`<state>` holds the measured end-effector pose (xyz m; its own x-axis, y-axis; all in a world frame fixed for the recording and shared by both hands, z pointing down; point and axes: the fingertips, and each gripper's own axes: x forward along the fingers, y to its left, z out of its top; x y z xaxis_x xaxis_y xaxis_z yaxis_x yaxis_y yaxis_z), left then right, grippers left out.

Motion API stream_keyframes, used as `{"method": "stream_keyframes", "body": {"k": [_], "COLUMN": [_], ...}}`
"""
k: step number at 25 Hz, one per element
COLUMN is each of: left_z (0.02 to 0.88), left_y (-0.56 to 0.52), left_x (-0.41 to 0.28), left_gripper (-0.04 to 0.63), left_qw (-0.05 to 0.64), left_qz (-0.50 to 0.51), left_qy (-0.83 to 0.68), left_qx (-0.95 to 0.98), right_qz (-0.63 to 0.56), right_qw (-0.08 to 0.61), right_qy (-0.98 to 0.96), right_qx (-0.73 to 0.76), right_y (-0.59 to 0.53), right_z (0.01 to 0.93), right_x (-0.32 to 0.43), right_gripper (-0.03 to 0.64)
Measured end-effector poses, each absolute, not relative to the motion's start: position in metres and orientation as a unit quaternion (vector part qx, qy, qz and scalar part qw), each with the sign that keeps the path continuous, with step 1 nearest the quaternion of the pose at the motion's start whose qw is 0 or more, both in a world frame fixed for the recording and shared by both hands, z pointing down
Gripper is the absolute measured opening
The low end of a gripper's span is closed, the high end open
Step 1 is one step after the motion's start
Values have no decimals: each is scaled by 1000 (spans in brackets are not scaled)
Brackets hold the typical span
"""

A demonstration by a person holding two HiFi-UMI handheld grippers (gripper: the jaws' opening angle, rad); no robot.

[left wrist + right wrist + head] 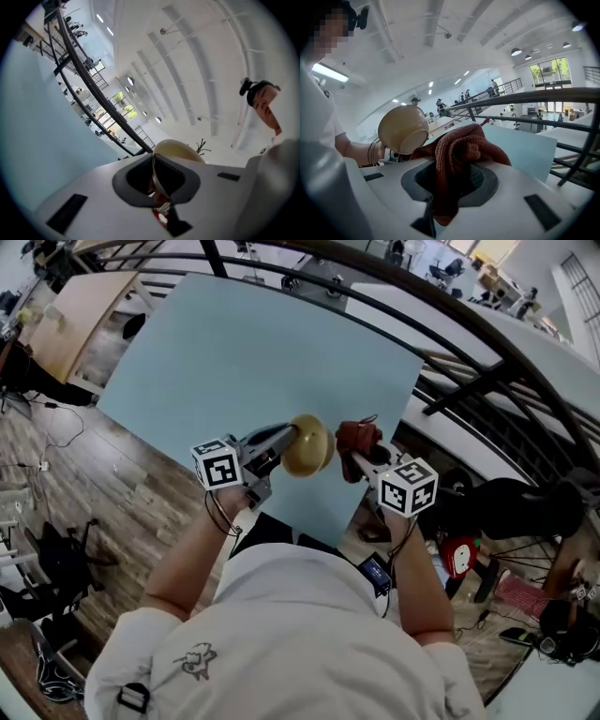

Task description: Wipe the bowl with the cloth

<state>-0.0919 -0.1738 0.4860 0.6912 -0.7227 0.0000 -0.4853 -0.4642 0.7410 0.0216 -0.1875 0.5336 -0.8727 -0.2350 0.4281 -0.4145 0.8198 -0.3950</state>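
a: bowl [308, 445] first. where is it?

b: up in the air over the near edge of the pale blue table [253, 352], tipped on its side. the left gripper [292, 438] has it by the rim.

a: so that claw is pinching it?

b: yes. in the left gripper view the jaws are pressed nearly together, with the thin cream wall of the bowl [176, 149] caught between the dark pads. the rest of the bowl rises past the tips.

a: and the cloth [359, 444]?

b: rust-red and knitted, bunched up in the right gripper [354, 461]. the right gripper view shows the jaws clamped on it. a wad of cloth [459, 150] swells out above the pads and a tail hangs down between them.

a: how close are the two things?

b: just beside each other. from the head view the cloth sits right of the bowl with hardly a gap. from the right gripper view the bowl [403, 129] shows its rounded tan outside, up and to the left of the cloth. i cannot tell whether they touch.

a: the hands?

b: both held in front of the person's chest, grippers pointing toward each other. the marker cubes [217, 463] face up at the head camera.
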Motion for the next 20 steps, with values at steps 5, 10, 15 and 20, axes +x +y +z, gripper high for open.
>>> {"method": "stream_keyframes", "body": {"k": [5,10,15,20], "left_z": [539,593,638,680], "left_y": [-184,-199,-198,-199], "left_x": [-101,-113,-132,-153], "left_gripper": [25,23,23,25], "left_qw": [356,370,357,357], "left_qz": [-50,23,103,142], "left_qy": [-369,-360,-363,-373], "left_qx": [857,856,855,844], "right_qz": [277,324,354,378], "right_qw": [203,214,223,222], "right_qy": [-916,-895,-872,-860], "right_qx": [206,221,253,261], "right_y": [-190,-197,-192,-184], "right_z": [590,643,681,702], "right_x": [13,1,-5,-18], "right_gripper": [95,95,97,97]}}
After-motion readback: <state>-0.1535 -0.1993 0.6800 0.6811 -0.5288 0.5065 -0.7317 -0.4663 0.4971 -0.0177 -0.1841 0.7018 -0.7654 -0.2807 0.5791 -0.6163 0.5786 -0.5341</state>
